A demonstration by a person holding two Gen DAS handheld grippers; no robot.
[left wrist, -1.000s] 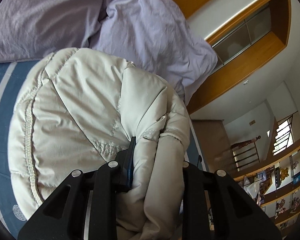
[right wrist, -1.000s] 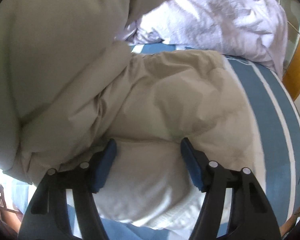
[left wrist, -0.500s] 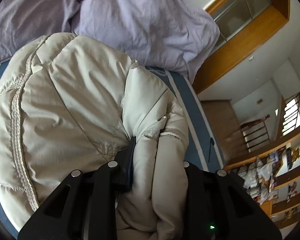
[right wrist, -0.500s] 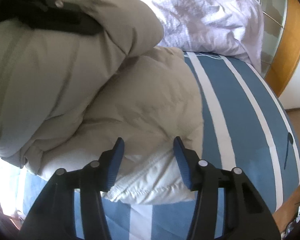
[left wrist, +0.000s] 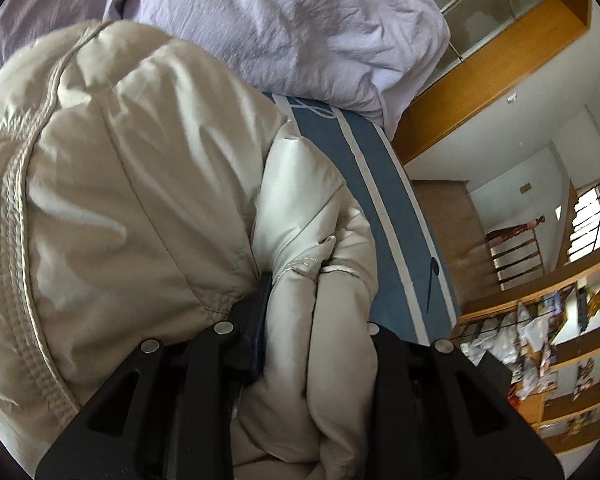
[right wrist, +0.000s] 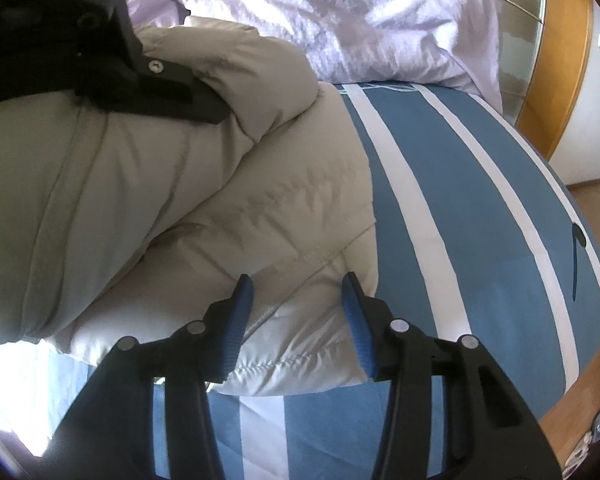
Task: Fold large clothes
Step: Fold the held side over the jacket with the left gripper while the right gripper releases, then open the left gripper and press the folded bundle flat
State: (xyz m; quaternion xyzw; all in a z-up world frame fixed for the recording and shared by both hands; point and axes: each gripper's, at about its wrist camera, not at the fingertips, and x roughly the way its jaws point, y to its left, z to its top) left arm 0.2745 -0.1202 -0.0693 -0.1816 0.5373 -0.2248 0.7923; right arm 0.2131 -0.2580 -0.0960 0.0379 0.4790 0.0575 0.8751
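A beige puffer jacket (left wrist: 112,208) lies bunched on a bed with a blue, white-striped sheet (right wrist: 480,200). My left gripper (left wrist: 320,292) is shut on a thick fold of the jacket; fabric bulges between its fingers and hides the right one. In the right wrist view its black housing (right wrist: 100,60) rests on the upper fold of the jacket (right wrist: 140,184). My right gripper (right wrist: 298,292) hangs over the jacket's lower right corner near the hem. Its jaws are closing, with fabric between the blue pads, and I see no pinch.
A crumpled lilac duvet (right wrist: 340,20) is heaped at the far end of the bed. A wooden cabinet frame (left wrist: 480,80) stands beyond it, and cluttered shelves (left wrist: 560,340) are to the right. The bed's right edge drops to a wooden floor (right wrist: 592,192).
The left gripper brought its jacket fold down over the lower layer. The right gripper's jaws narrowed, and it slid to the jacket's right corner, so more striped sheet shows.
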